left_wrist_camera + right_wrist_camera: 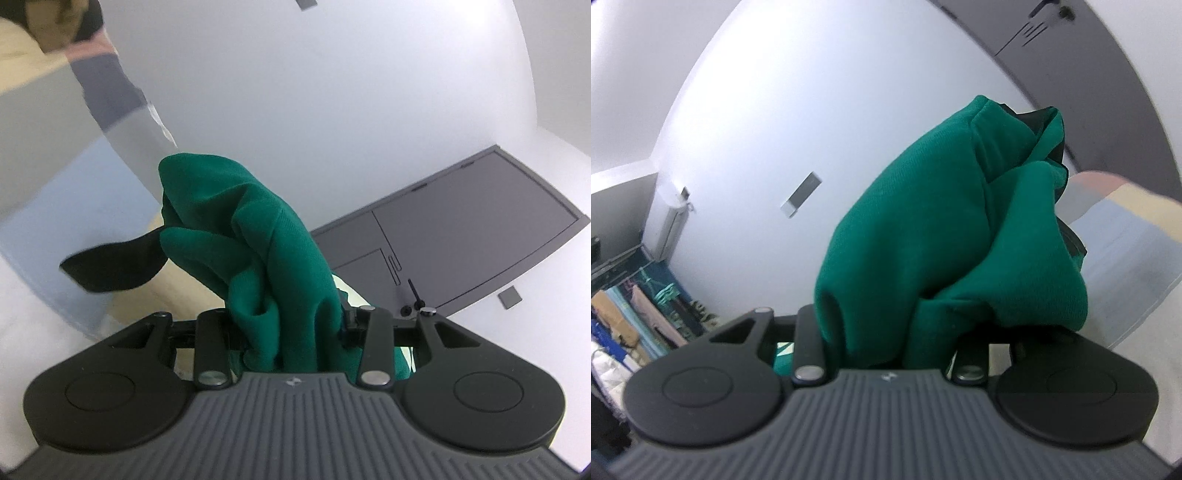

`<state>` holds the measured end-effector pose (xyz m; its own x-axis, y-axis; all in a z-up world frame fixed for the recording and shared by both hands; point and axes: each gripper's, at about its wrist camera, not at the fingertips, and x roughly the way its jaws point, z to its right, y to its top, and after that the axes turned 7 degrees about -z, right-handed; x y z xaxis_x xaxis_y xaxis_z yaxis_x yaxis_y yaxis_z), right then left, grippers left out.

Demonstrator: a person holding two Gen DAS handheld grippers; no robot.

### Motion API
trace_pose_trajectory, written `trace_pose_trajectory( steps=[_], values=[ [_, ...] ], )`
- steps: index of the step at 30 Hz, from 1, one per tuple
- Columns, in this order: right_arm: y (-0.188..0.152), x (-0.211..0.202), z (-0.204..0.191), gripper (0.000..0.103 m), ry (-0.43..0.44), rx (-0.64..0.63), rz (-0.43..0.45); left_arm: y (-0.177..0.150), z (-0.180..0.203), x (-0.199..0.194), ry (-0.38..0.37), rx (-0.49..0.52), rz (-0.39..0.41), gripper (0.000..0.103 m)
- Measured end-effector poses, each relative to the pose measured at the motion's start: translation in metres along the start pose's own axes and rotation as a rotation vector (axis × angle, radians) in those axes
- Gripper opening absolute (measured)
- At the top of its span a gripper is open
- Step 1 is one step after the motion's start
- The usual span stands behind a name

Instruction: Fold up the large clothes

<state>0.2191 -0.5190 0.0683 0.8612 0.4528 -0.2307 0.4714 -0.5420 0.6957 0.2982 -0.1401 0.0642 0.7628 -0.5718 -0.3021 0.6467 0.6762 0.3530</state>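
Note:
A large green garment (258,229) with black trim (110,262) is bunched up and lifted in front of both cameras. In the left wrist view my left gripper (284,314) is shut on a thick wad of the green cloth, which drapes over the fingers and hides them. The right wrist view shows the same green garment (942,240) heaped over my right gripper (897,332), shut on it, with the pads hidden under the folds. A black edge (1041,118) of the garment shows at the top of that heap.
A pastel striped bed cover (55,206) lies below on the left, also seen as the bed cover (1126,229) at right. Grey cabinet doors (461,229) face the left gripper. An air conditioner (670,218) and a clothes rack (635,314) stand at far left.

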Motion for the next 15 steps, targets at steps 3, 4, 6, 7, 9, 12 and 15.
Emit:
trace_pose_trajectory(
  steps=[3, 4, 6, 7, 9, 12, 15],
  values=[
    [0.004, 0.003, 0.027, 0.043, -0.025, 0.023, 0.011, -0.006, 0.002, 0.037, 0.018, 0.008, -0.027, 0.045],
    [0.004, 0.005, 0.036, 0.043, -0.033, 0.033, 0.012, -0.008, 0.001, 0.049, 0.023, 0.012, -0.034, 0.045],
    [0.002, 0.009, 0.055, 0.043, -0.048, 0.05, 0.01, -0.012, -0.008, 0.067, 0.01, 0.004, -0.047, 0.045],
    [0.0, 0.011, 0.063, 0.043, -0.052, 0.061, 0.008, -0.012, -0.014, 0.078, 0.007, 0.002, -0.056, 0.045],
    [-0.007, 0.017, 0.08, 0.043, -0.056, 0.084, 0.005, -0.016, -0.026, 0.091, 0.007, -0.003, -0.073, 0.045],
    [-0.021, 0.026, 0.098, 0.043, -0.063, 0.097, -0.001, -0.025, -0.047, 0.101, 0.022, -0.001, -0.093, 0.045],
    [-0.04, 0.034, 0.111, 0.043, -0.07, 0.109, -0.014, -0.03, -0.068, 0.106, 0.018, 0.007, -0.097, 0.045]
  ],
)
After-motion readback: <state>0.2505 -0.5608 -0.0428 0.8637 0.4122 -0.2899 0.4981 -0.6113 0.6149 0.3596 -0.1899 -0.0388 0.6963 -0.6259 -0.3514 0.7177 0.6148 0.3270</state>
